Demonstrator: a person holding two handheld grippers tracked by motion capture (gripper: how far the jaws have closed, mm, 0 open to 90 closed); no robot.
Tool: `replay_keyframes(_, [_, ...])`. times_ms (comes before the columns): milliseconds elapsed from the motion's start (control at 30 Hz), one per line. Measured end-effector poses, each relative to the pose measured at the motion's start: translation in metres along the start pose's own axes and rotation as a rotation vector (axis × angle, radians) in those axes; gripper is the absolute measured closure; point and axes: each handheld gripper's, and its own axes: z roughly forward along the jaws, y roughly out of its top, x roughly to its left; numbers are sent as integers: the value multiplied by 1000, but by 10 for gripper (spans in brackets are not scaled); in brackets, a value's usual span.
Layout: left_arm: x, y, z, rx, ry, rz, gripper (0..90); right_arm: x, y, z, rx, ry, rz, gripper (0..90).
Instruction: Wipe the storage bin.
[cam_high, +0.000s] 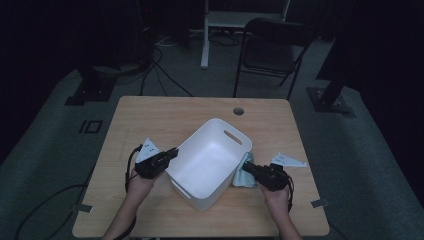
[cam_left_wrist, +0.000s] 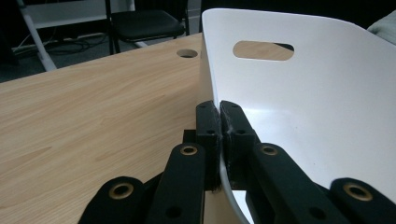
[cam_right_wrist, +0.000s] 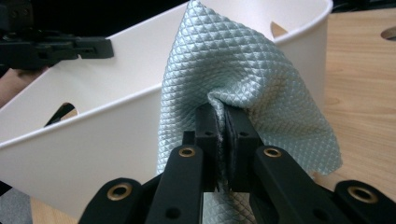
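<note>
High view: left tongs (cam_high: 173, 151) clamp the white bin's (cam_high: 210, 165) rim, right tongs (cam_high: 248, 168) pinch the pale-blue cloth (cam_high: 243, 176).

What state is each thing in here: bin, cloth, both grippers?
Bin: upright on the table, nothing visible inside, its rim pinched by the left gripper.
Cloth: held up, draped against the bin's outer wall.
Left gripper: shut on the bin's rim.
Right gripper: shut on the cloth.

A light wooden table (cam_high: 150, 117) with a round cable hole (cam_high: 238, 111) stands on grey floor; beyond its far edge sits a black folding chair (cam_high: 272, 50).
</note>
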Motion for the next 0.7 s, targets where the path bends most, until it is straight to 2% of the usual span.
replay_keyframes(367, [-1,0,0,-2,4,-4,877,-9,-9,6,45,-20,15,853])
replay_keyframes(700, [-1,0,0,-4,1,-1,876,-21,-19,16,101,-37,58,852])
